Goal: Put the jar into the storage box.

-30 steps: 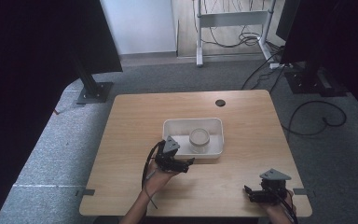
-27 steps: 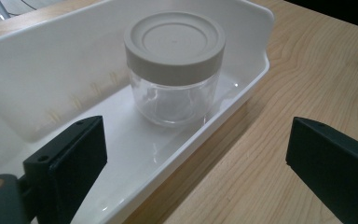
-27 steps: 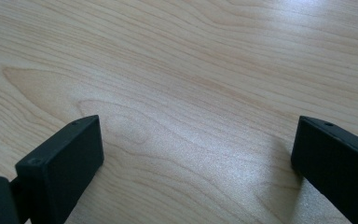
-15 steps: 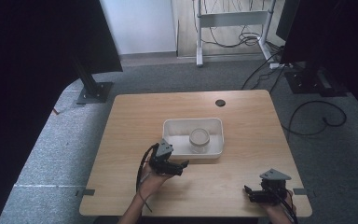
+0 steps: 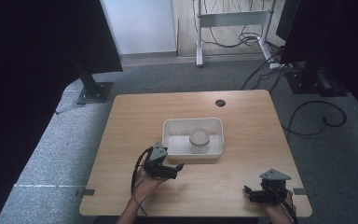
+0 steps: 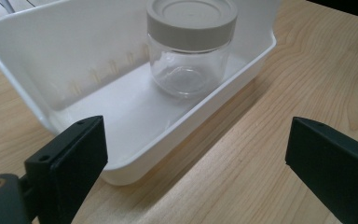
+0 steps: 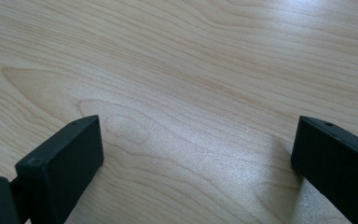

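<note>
Jar (image 6: pixel 191 44) with its lid on sits upright inside the white tray (image 5: pixel 172 140) mid-table. Left gripper (image 5: pixel 179 167) has pulled back from the tray's near edge since a second ago, jaws spread wide and empty. Right gripper (image 5: pixel 248 191), also wide open, hasn't budged near the front edge. Plenty of bare wooden table (image 5: pixel 135 121) around; no readable labels.

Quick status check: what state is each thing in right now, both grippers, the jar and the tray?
Left gripper: open, empty, beside the tray's near corner.
Right gripper: open, empty, low over bare table.
Jar: upright in the tray, lid on, looks empty.
Tray: flat on the table, holding the jar.
</note>
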Demonstrator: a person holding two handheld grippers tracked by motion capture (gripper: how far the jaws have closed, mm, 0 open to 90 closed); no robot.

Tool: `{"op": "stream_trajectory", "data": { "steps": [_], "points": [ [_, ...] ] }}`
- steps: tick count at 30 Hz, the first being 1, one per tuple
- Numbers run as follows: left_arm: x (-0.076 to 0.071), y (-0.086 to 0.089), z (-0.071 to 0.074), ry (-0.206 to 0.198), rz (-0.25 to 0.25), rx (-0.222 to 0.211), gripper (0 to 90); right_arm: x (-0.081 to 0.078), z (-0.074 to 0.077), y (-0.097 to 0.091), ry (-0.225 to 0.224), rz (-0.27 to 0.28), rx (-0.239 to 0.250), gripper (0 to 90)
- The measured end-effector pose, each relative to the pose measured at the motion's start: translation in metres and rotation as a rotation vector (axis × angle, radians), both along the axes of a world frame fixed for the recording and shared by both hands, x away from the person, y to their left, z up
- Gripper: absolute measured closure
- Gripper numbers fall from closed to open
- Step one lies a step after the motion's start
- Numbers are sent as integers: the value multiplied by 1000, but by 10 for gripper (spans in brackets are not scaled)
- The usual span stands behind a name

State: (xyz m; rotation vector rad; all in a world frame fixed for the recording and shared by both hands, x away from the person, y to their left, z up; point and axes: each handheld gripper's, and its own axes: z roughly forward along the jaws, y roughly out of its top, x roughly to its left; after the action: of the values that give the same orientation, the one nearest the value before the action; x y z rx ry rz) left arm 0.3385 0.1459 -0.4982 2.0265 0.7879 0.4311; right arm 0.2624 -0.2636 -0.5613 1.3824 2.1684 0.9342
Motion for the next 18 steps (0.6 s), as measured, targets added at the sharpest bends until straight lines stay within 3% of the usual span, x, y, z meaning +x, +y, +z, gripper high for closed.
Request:
{"op": "stream_trajectory", "data": {
  "steps": [11, 18],
  "points": [
    [-7, 16, -12, 6, 22, -10, 55, 0, 0, 0, 0, 0, 0, 19],
    [-11, 23, -26, 17, 30, 17, 55, 0, 0, 0, 0, 0, 0, 19]
  ]
}}
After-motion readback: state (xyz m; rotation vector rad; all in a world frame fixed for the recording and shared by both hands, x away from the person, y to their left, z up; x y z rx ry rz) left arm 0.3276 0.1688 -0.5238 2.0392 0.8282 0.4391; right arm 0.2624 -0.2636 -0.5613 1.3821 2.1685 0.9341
